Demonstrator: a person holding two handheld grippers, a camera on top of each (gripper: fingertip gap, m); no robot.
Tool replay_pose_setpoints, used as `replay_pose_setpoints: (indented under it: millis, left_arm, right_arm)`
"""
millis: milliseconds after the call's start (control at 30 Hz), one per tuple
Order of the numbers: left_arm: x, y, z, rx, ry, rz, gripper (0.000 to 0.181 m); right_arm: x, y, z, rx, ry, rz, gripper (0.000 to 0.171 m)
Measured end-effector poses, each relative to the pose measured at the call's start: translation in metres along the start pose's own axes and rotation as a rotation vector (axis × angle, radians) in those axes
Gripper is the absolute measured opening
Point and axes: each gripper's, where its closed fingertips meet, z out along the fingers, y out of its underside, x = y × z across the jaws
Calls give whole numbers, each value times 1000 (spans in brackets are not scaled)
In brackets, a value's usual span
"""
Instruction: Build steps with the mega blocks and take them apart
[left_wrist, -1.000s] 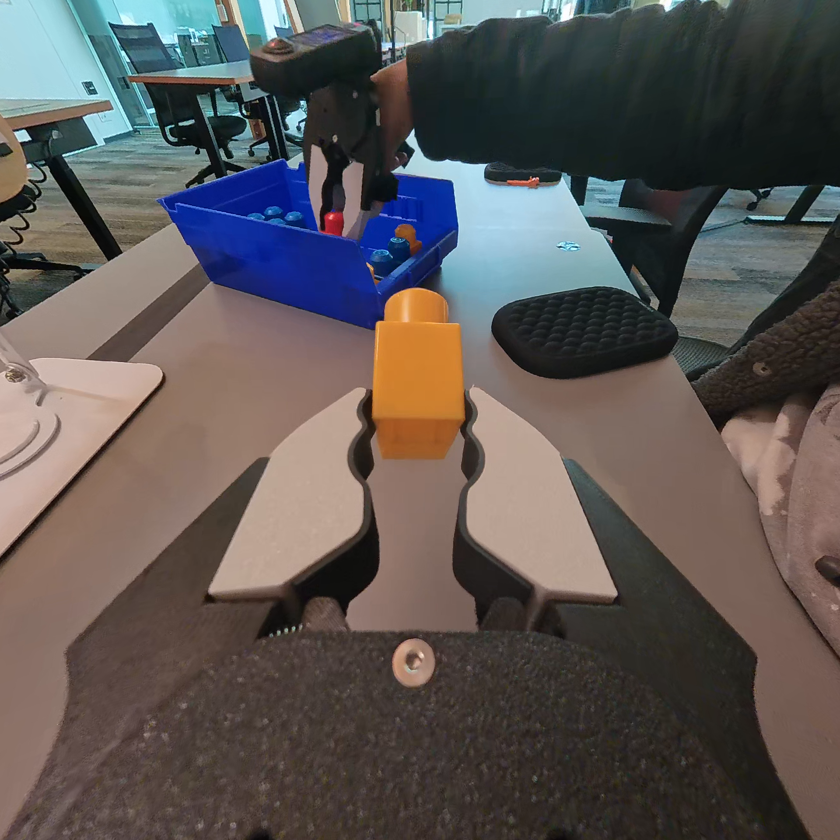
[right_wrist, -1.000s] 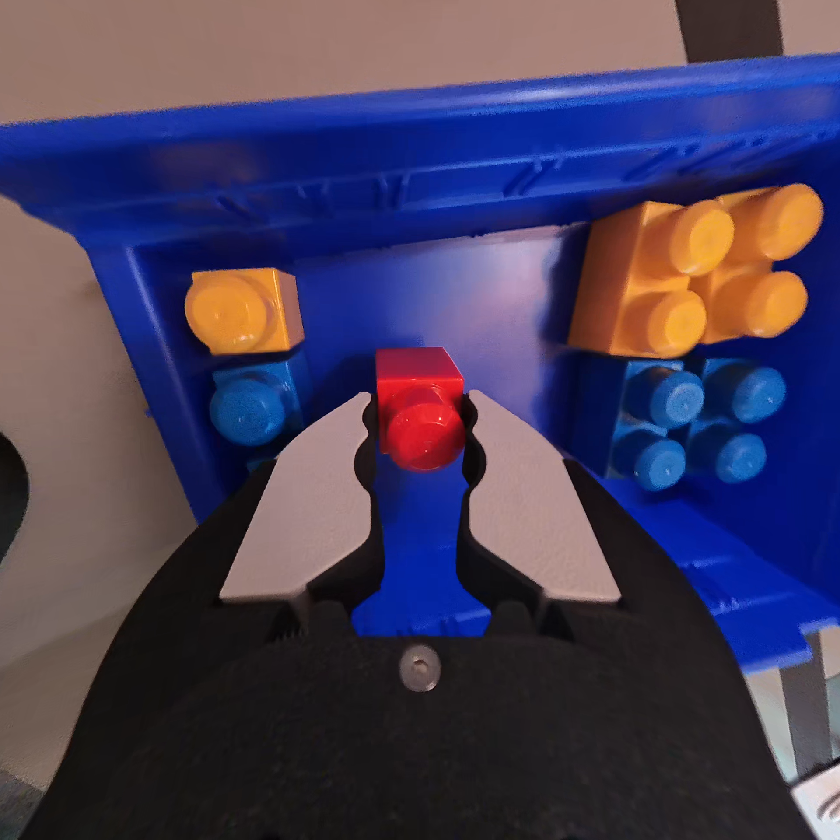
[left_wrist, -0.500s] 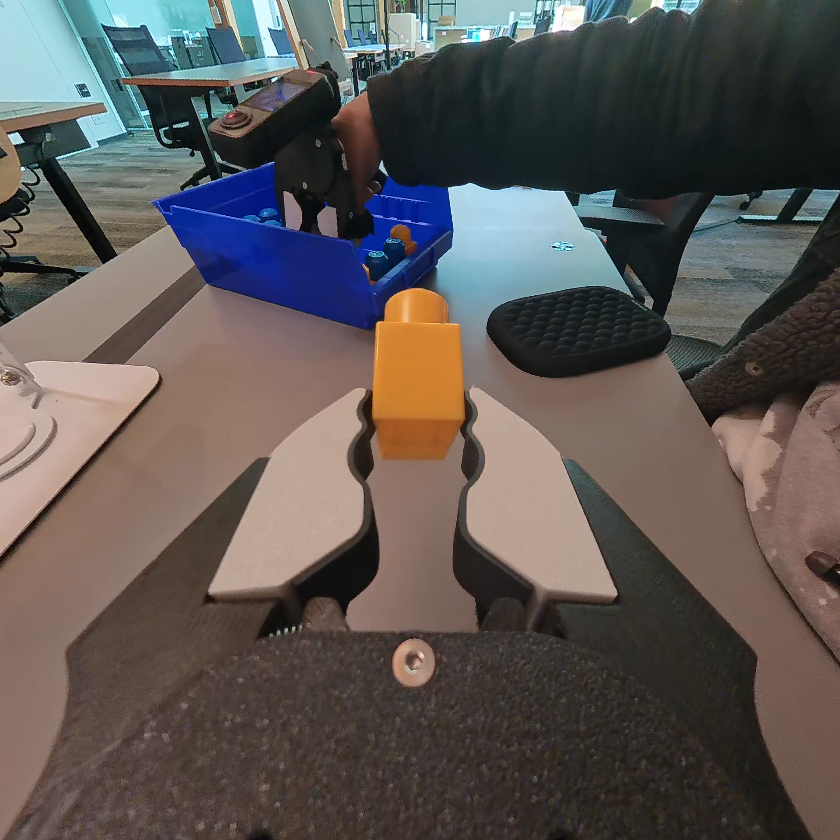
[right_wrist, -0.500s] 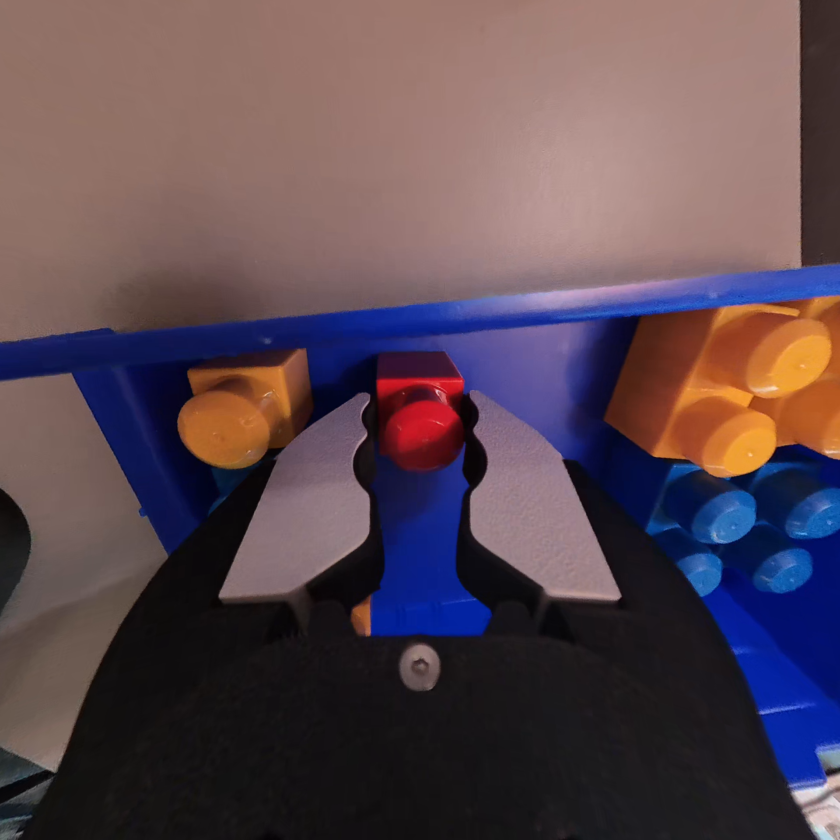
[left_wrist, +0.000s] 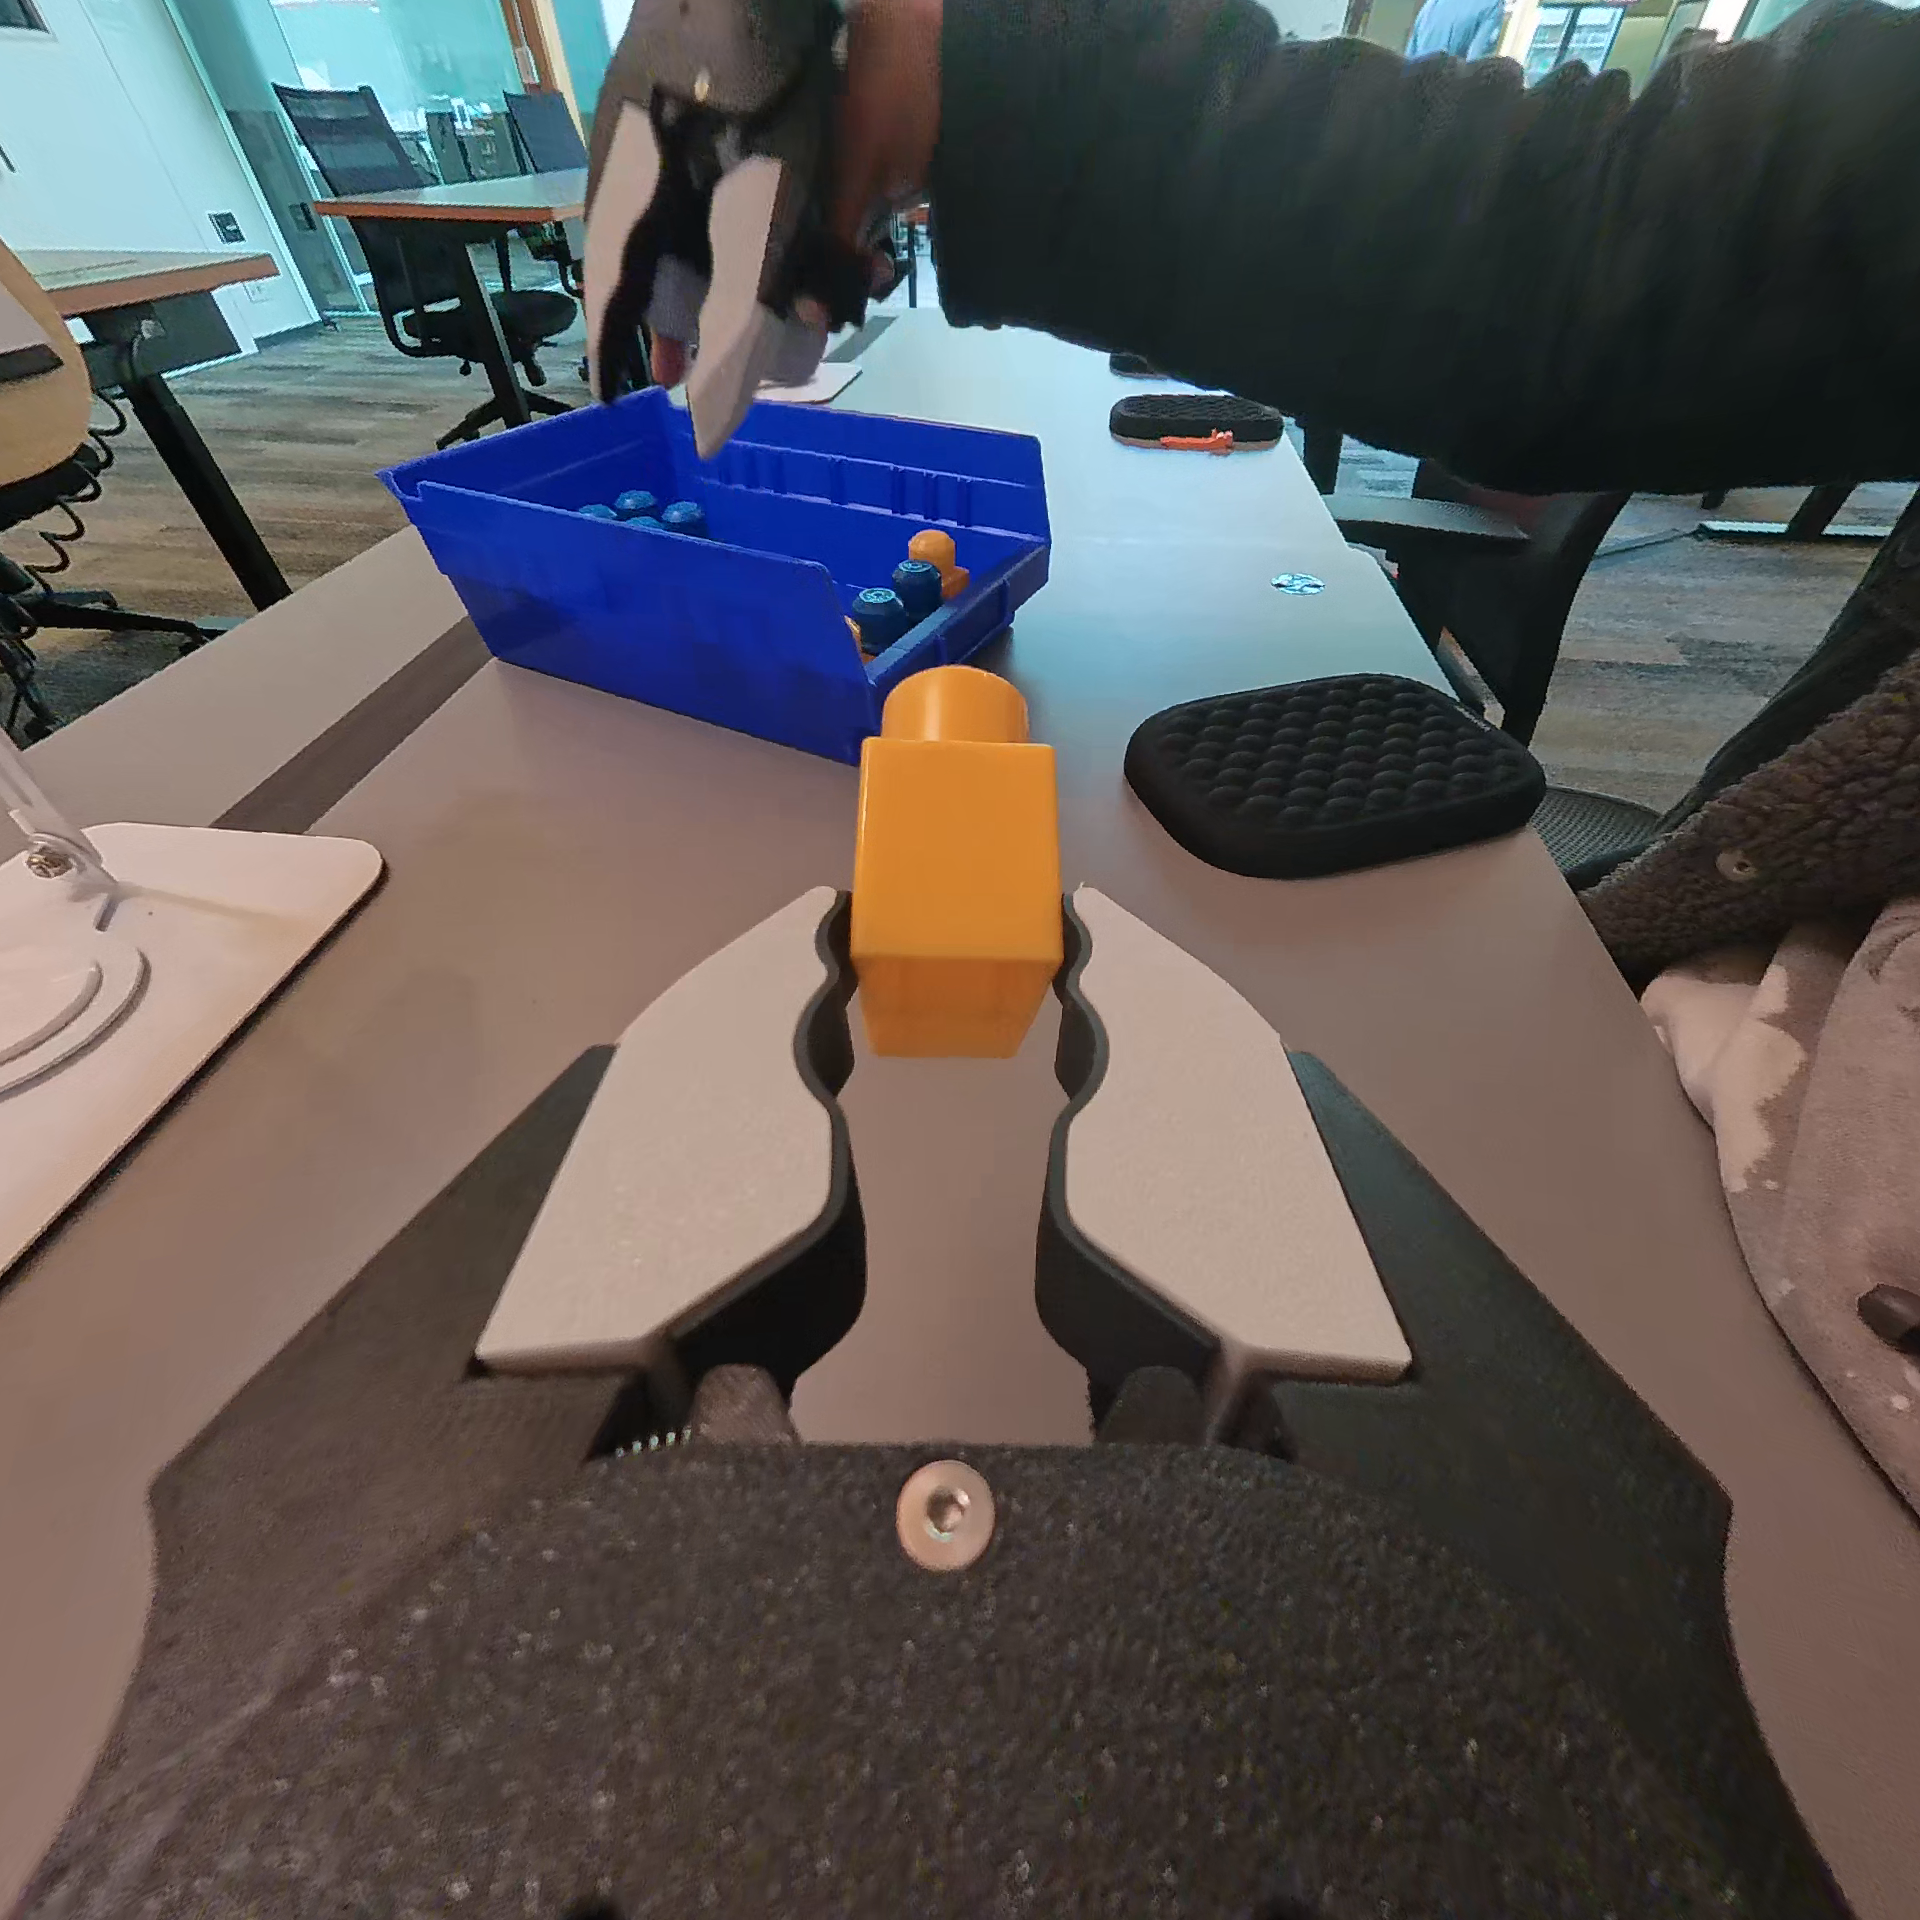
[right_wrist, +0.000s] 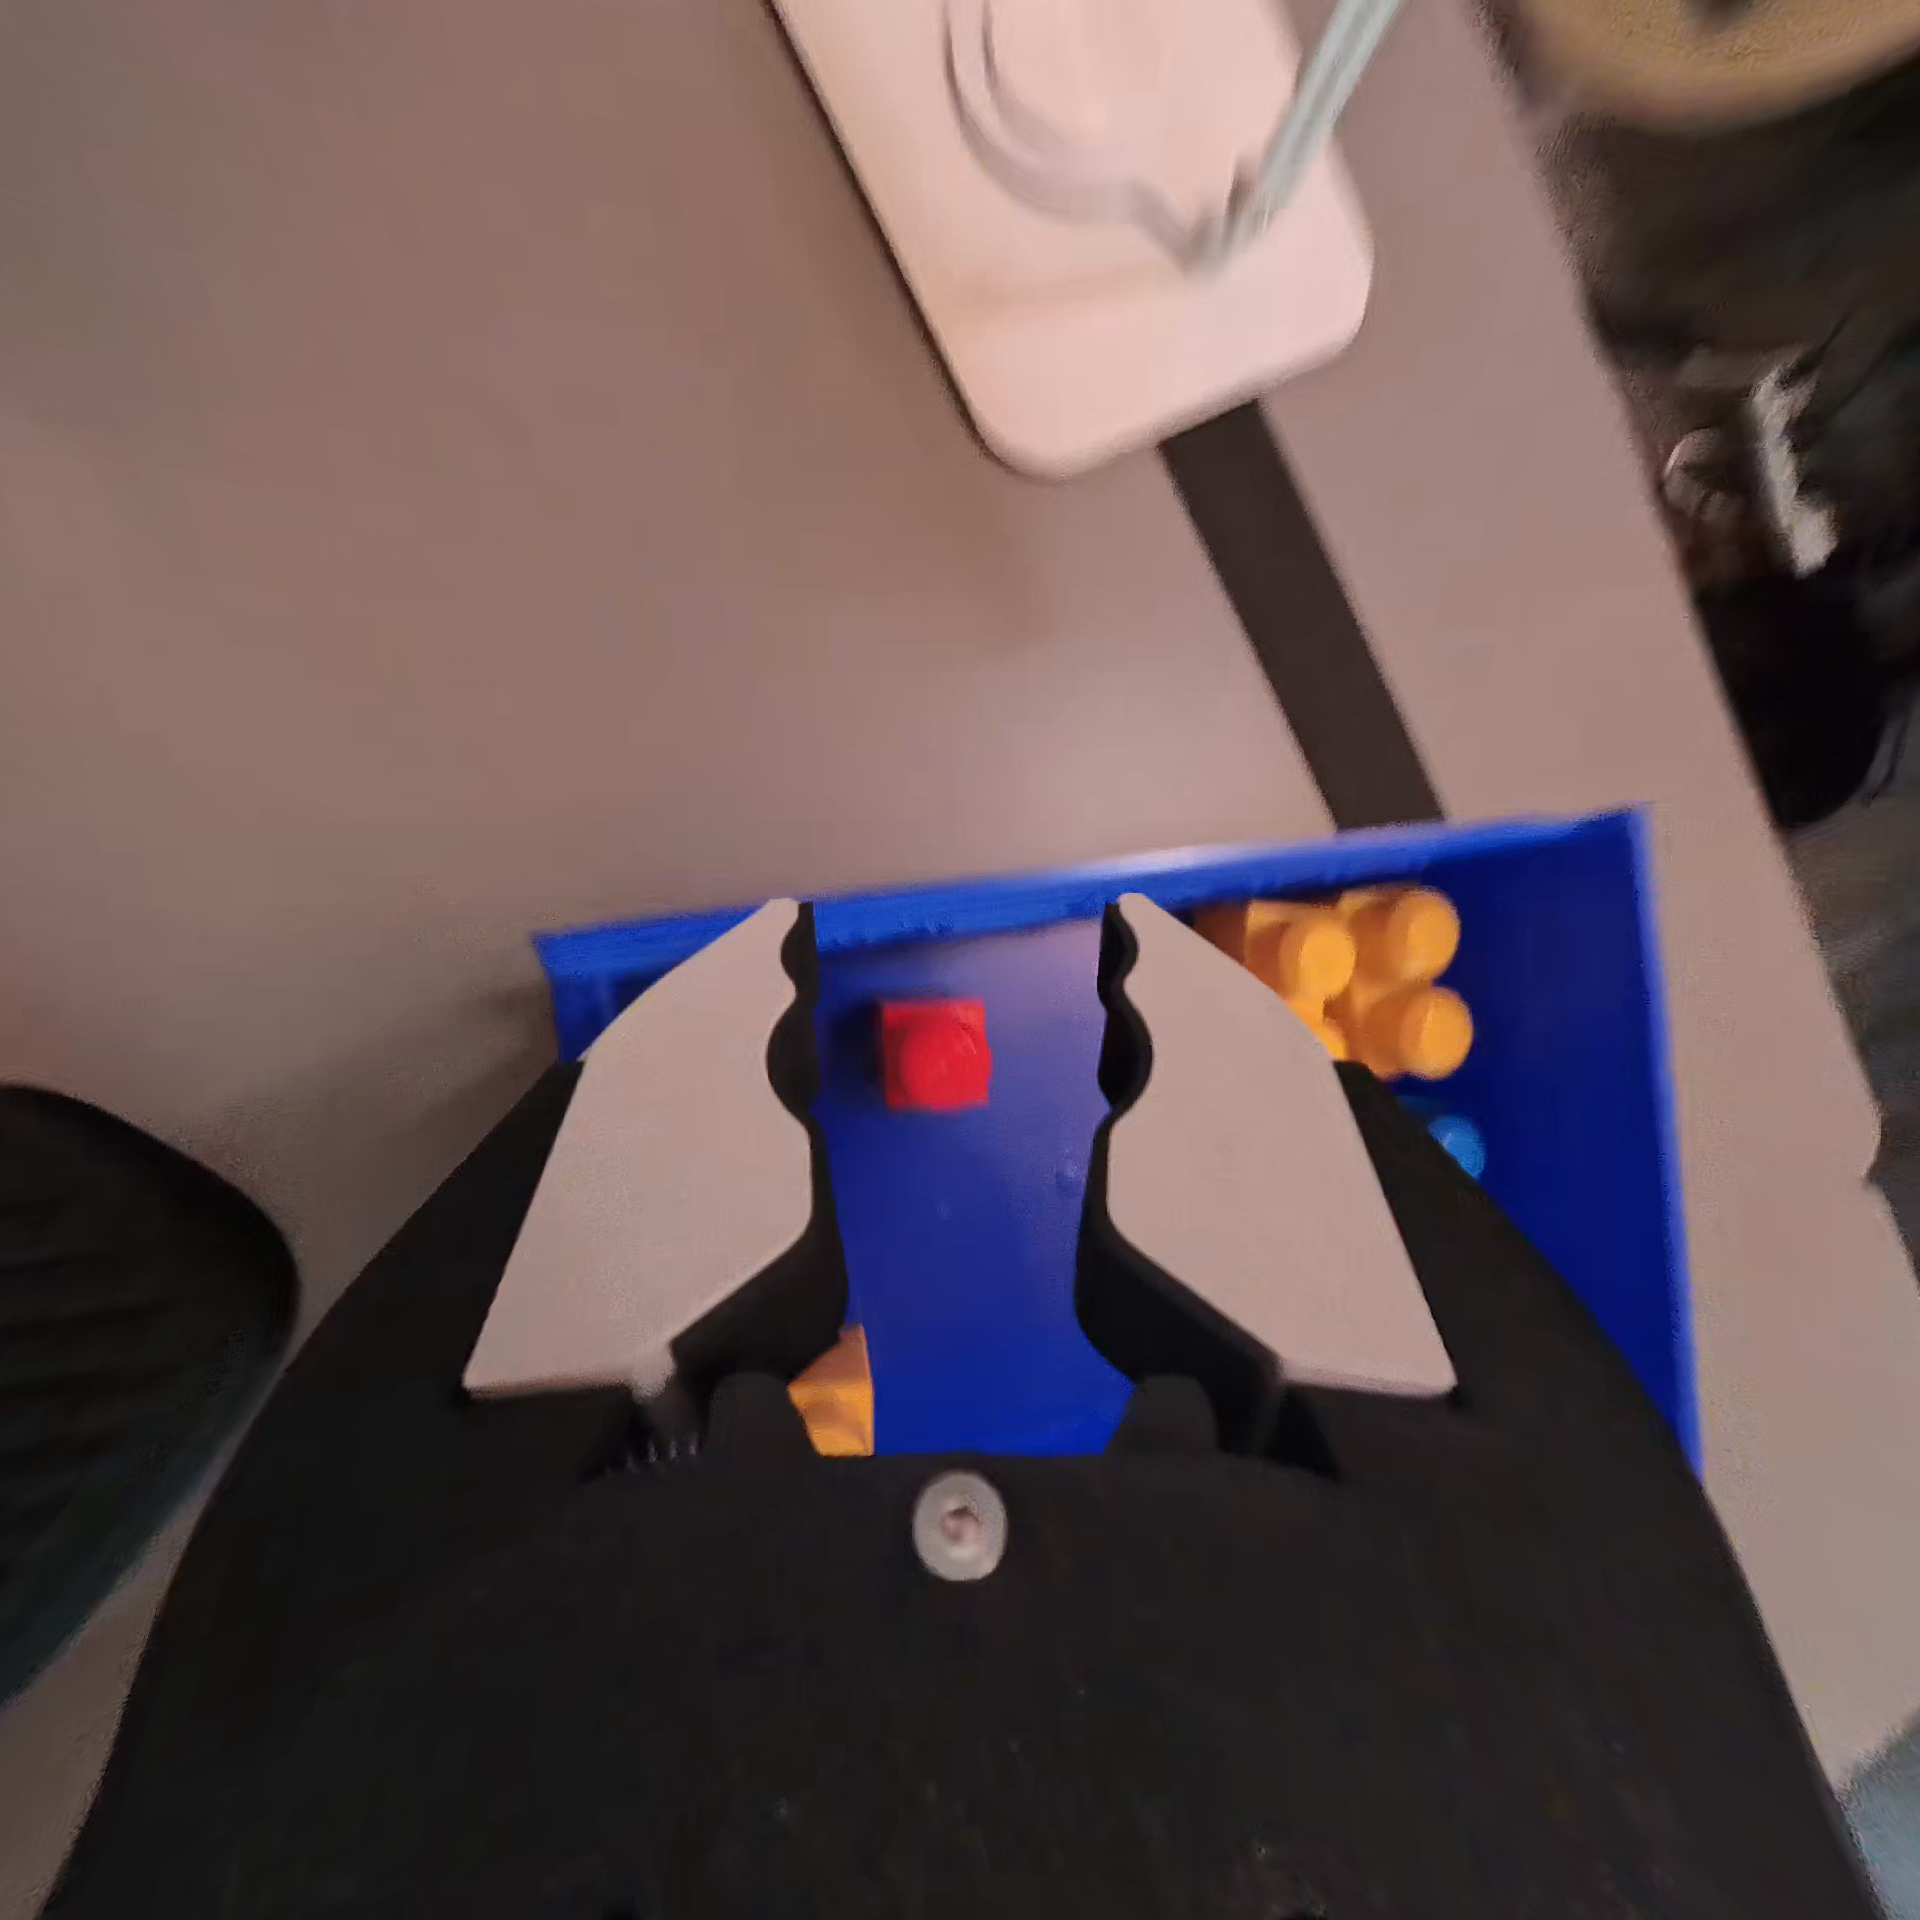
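Two grippers: left gripper (left_wrist: 956, 966) clamps an orange block (left_wrist: 954, 883) above the desk (left_wrist: 582, 894), ready for stacking; right gripper (right_wrist: 951, 971) hangs spread and empty over the blue bin (right_wrist: 1652, 1143), red block (right_wrist: 933, 1055) lying inside.

- Left gripper (left_wrist: 956, 935): two flat, pale grey, wedge-shaped plastic fingers (left_wrist: 686, 1143) with wavy black inner pads, mounted on a black, rough-textured body.
- A silver hex-socket screw (left_wrist: 943, 1527) sits at the body's centre; a small coiled spring (left_wrist: 649, 1439) shows at the left finger's base.
- Right gripper (right_wrist: 956, 966): same grey fingers, black body, central silver screw.
- The person's black ribbed knit sleeve (left_wrist: 1403, 239).
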Motion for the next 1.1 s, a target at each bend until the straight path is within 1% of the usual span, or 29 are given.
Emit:
replay_pose_setpoints:
  millis: [67,167,233,300,433,600,733,867,1000,1100]
  left_arm:
    - [0,-1,0,10,-1,-3,37]
    - [0,-4,-1,28,1,-9,37]
    - [1,-6,-1,40,2,-10,36]
    - [2,-8,-1,48,7,-12,36]
    - [5,-9,0,59,19,-11,36]
    - [9,-9,3,61,35,-10,36]
    - [11,-8,4,57,44,-10,36]
    - [12,-6,6,46,48,-8,37]
    - [14,-7,8,51,52,-3,37]
    - [16,-14,9,82,30,26,38]
  right_arm:
    - [-21,-37,-16,168,-25,-30,51]
    - [-71,-83,-30,405,-115,-93,50]
    - [-110,-103,-32,517,-192,-131,49]
    - [-143,-115,-26,583,-252,-157,47]
    - [-197,-125,-5,630,-336,-205,48]
    - [-233,-134,10,678,-417,-211,47]
    - [-244,-136,18,694,-446,-204,44]
    - [-248,-135,21,709,-457,-202,29]
    - [-248,-133,19,695,-463,-206,28]
    - [-244,-131,10,657,-453,-239,28]
